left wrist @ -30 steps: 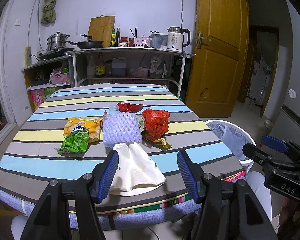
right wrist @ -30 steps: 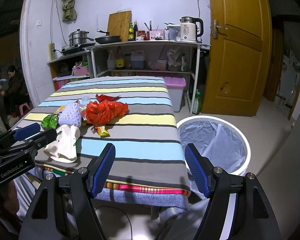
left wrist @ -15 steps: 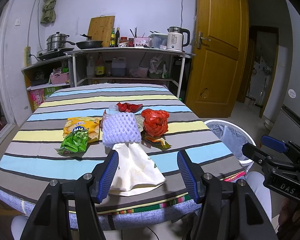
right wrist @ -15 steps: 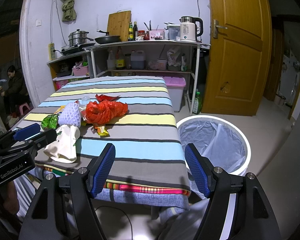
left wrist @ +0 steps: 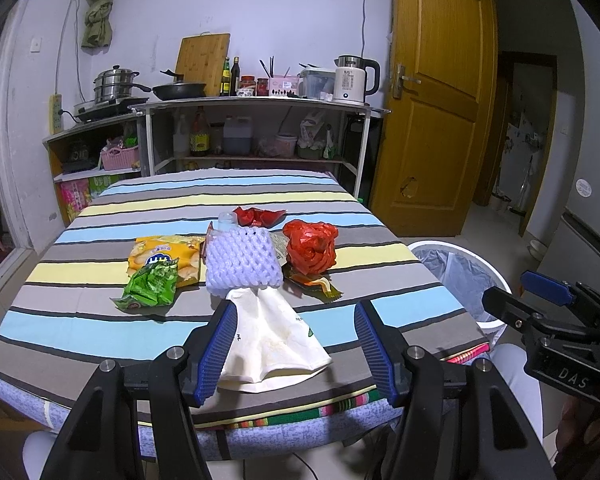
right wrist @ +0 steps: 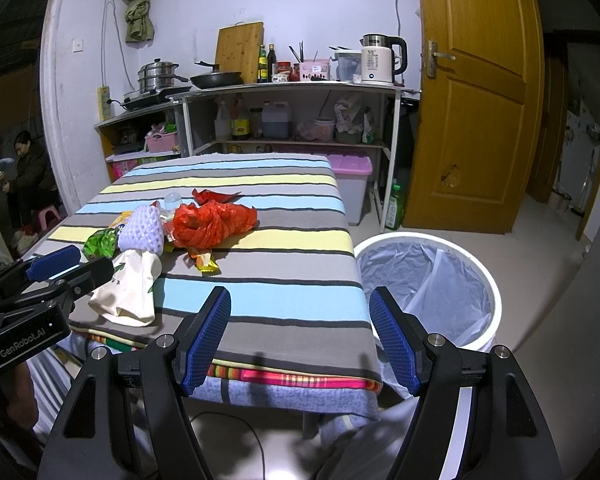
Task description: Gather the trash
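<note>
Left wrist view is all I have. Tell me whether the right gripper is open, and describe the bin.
Observer: The right gripper is open, with nothing between its fingers.
Operator: Now the bin.
Observer: The bin stands on the floor right beside the table. Its whole rim shows, it is lined with a bag, and no trash is visible inside.
Operator: Report anything behind it.
Observer: A pink-lidded box stands on the floor past the table's far corner.

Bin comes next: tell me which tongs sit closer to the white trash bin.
Right. The right tongs hover beside the white trash bin; the left tongs face the white paper bag, farther off.
</note>
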The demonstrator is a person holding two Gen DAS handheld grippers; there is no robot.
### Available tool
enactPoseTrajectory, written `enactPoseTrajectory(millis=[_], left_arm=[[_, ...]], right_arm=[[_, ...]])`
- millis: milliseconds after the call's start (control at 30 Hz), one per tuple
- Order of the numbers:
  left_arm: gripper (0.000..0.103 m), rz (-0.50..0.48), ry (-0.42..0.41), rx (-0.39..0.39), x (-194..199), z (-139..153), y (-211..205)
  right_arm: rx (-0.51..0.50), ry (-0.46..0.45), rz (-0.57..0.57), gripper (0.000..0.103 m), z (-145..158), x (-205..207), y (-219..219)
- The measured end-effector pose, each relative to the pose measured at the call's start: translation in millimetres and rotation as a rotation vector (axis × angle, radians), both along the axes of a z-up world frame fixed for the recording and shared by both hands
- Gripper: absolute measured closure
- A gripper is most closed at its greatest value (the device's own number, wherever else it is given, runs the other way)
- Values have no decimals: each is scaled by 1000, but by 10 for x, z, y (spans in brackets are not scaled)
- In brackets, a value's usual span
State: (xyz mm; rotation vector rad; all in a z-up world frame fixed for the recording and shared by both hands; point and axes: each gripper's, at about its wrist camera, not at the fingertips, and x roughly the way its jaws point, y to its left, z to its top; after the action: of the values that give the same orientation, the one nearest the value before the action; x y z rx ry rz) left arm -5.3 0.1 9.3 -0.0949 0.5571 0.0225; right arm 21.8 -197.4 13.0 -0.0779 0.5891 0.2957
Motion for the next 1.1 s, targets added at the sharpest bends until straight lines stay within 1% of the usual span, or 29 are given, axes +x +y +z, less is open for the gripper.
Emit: enactPoseTrajectory(millis=[567,900,1000,1067,1100], left_arm=[[42,-1,1,-4,-6,11,-4],[42,-8,15,-10,31,-39,24],[42,-14,19,-29,46,-74,61],[42,-20,26,-61,79,-113,112],[42,-17,28,-61,87,-124,124]], right_arm=[[-1,0,0,31,6,-5,-3],[-2,4,9,31,-30,9,38],[0,5,19,31,-41,30,61],[2,3,29,31,-32,47,66],[2,1,34,31,-28,56,73]])
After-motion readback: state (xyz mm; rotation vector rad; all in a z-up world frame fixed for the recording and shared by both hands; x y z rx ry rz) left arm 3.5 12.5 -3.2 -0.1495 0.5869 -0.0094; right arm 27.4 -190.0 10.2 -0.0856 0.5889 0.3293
